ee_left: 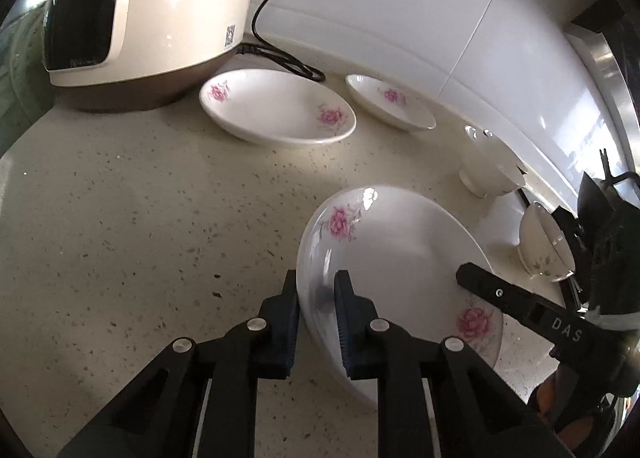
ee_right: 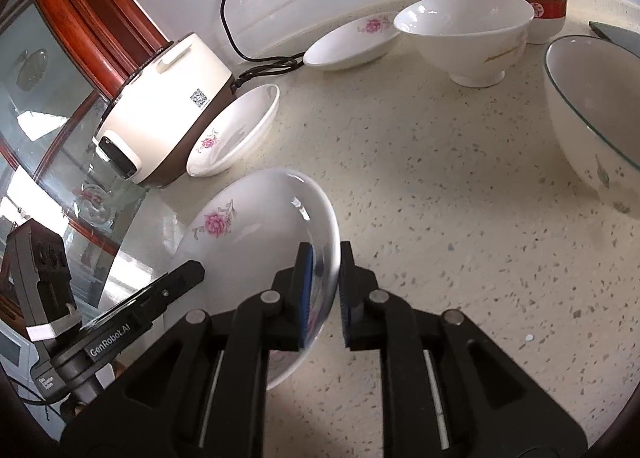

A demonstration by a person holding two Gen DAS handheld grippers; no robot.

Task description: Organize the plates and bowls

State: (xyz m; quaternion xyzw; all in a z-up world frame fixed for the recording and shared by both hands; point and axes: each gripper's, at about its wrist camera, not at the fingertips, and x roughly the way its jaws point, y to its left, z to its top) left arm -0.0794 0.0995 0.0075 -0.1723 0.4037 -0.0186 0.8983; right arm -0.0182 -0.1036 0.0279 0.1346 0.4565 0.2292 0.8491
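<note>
**A:** ok so closest to the cameras: both claws are on the same flowered plate [ee_left: 396, 258]. The left claw [ee_left: 318, 322] is pinched nearly closed on the plate's near-left rim, one pad under the edge and one inside the dish. The right claw [ee_right: 325, 290] does the same on the opposite rim, pads clamped either side of the edge. The plate looks tilted, held between the two of them over the speckled counter [ee_right: 440, 217]. Can't tell if its lower edge touches the counter.

**B:** and the rest of the dishes?

**A:** going further back, in the right view there's a big bowl with a thin green rim [ee_right: 592, 113] off to the right, well apart from the held plate. A second flowered plate [ee_left: 278, 105] sits on the counter just beside the rice cooker [ee_left: 148, 25]. Past that, a third flowered plate [ee_left: 390, 101] sits near the white tiled wall [ee_left: 420, 9]. To its right is a plain white footed bowl [ee_right: 466, 35], and behind that a cup with a red band [ee_right: 540, 7], just beside it.

**B:** cooker plugged in?

**A:** its black cord [ee_right: 224, 1] runs up the wall, coiled a bit behind the cooker.
</note>
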